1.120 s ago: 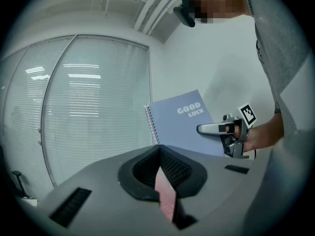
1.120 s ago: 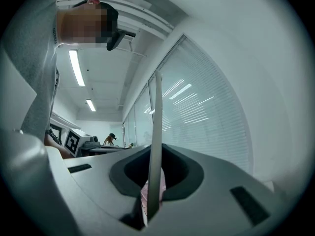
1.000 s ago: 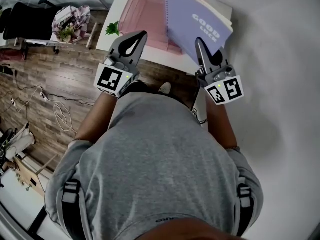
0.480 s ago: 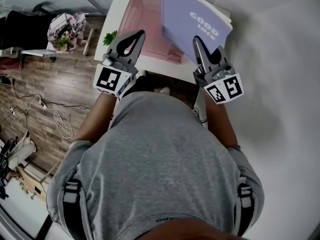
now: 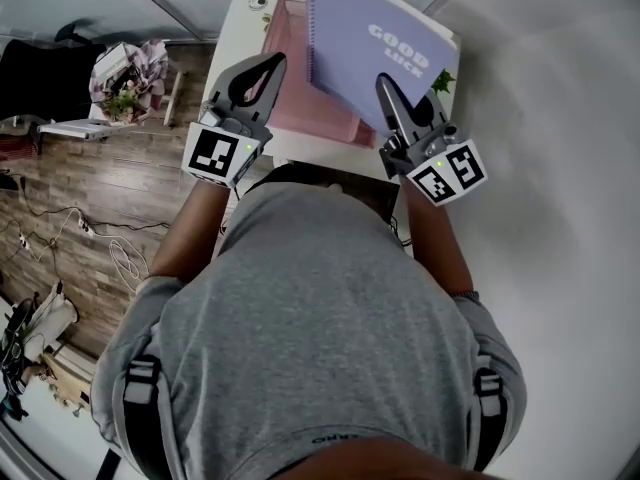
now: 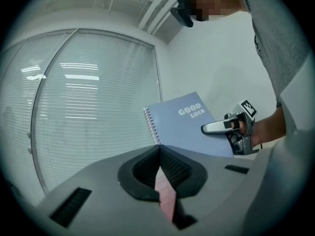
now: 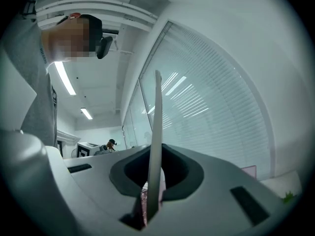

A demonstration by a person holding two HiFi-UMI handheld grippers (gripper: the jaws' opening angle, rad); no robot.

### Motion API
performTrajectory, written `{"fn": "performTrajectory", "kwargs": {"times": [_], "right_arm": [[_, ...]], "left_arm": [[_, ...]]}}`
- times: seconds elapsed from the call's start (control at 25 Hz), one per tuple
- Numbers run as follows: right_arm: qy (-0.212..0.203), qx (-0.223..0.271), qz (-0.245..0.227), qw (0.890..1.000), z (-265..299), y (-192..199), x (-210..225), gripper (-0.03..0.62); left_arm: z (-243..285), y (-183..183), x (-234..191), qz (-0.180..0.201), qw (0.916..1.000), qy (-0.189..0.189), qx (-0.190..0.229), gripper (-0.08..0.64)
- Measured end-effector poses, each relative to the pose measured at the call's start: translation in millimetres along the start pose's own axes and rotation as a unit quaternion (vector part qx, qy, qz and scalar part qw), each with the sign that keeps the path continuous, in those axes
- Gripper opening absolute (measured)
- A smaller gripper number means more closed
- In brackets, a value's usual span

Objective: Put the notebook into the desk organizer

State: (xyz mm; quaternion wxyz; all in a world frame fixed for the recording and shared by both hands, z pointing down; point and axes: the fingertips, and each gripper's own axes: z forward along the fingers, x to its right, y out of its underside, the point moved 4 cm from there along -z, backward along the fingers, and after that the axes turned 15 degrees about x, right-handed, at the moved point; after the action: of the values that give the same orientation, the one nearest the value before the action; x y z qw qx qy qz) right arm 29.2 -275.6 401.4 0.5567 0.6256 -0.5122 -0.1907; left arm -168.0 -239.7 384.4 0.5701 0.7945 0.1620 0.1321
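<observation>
- Here, the left gripper (image 5: 270, 66) hovers over the left edge of the white desk (image 5: 240, 23), its jaws together on nothing.
- The pink desk organizer (image 5: 295, 93) stands on the desk, reaching toward the near edge.
- The lavender spiral notebook (image 5: 365, 43) is held tilted over the organizer's right side, not yet inside.
- The right gripper (image 5: 388, 88) pinches the notebook's lower edge, its jaws narrow around it.
- A small plant (image 5: 443, 80) sits by the desk's right edge.

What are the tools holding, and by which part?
The right tool pinches the notebook by its edge opposite the spiral. The left tool holds nothing.
</observation>
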Motion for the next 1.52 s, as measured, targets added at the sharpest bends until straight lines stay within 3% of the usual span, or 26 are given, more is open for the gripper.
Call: {"fn": "performTrajectory", "kwargs": {"times": [0.64, 1.04, 1.52], "right_arm": [[0.048, -0.033, 0.093, 0.994, -0.5, 8.4, 3.0, 0.038], [0.074, -0.035, 0.207, 0.975, 0.4, 25.0, 8.4, 0.038], [0.092, -0.053, 0.276, 0.955, -2.0, 12.1, 5.4, 0.038]], "left_arm": [[12.2, -0.8, -2.8, -0.021, 0.9993, 0.030, 0.009, 0.018], [14.0, 4.8, -4.5, -0.030, 0.9987, 0.042, 0.005, 0.018], [22.7, -8.5, 14.5, -0.040, 0.9981, 0.047, 0.002, 0.018]]}}
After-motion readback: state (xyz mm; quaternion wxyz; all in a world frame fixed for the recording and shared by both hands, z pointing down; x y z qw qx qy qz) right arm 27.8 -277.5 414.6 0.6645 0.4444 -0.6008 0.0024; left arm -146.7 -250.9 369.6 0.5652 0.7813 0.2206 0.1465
